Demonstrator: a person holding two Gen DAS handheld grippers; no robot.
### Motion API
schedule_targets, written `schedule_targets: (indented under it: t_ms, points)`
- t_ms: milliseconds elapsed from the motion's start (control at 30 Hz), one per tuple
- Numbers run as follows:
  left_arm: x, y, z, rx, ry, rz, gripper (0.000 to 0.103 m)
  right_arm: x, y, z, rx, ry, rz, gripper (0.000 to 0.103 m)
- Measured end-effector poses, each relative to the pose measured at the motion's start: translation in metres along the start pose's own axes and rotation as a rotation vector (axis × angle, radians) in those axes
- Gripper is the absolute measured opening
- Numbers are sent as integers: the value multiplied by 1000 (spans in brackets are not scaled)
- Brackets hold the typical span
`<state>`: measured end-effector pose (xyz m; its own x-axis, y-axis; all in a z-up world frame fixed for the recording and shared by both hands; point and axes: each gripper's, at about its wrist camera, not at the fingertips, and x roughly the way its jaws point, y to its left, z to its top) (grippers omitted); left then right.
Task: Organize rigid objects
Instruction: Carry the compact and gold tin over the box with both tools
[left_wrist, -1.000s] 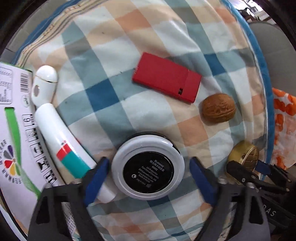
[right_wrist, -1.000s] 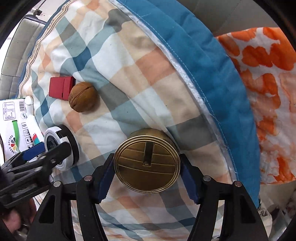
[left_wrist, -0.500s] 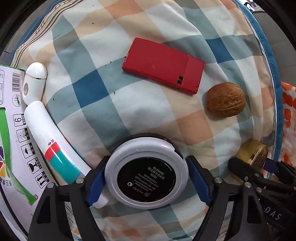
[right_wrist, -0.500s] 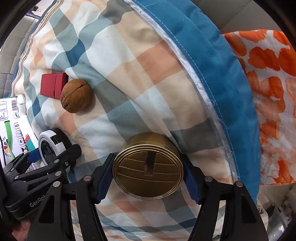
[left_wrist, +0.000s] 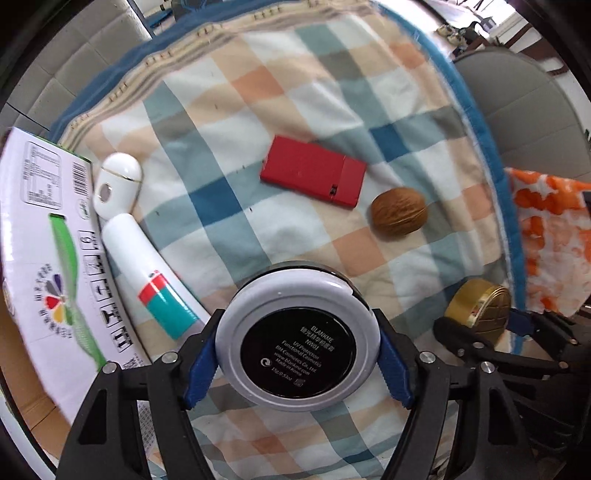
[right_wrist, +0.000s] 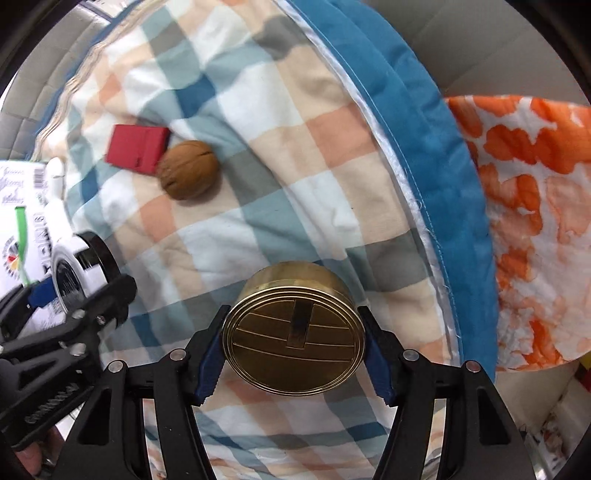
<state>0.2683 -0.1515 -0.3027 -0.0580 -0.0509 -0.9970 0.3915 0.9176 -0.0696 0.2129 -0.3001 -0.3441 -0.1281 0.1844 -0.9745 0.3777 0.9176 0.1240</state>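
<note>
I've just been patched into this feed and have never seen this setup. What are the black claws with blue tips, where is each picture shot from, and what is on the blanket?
There is no robot arm: a person holds a two-finger gripper in each hand, and a fisheye camera on each looks forward along its fingers.

The left wrist view shows the left gripper, jaws closing, its blue pads pressing on a round white compact with a black label. The right wrist view shows the right gripper, jaws also closing, its pads against a gold round tin.

Both look down on a checked blanket. On it lie a red flat case, a walnut and a white tube with a red and teal band. A printed cardboard box sits at the left edge, and an orange patterned cloth lies past the blanket's blue border.
</note>
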Motion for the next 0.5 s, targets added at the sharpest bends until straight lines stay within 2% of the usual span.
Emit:
schedule_targets:
  t_ms: [233, 500]
  points:
    - [-82, 18, -3, -34, -149, -86, 73, -54, 35, -10, -79, -83, 52, 67]
    - [-152, 122, -54, -141, -327, -104, 73, -122, 117, -36, -246, -159, 150, 67]
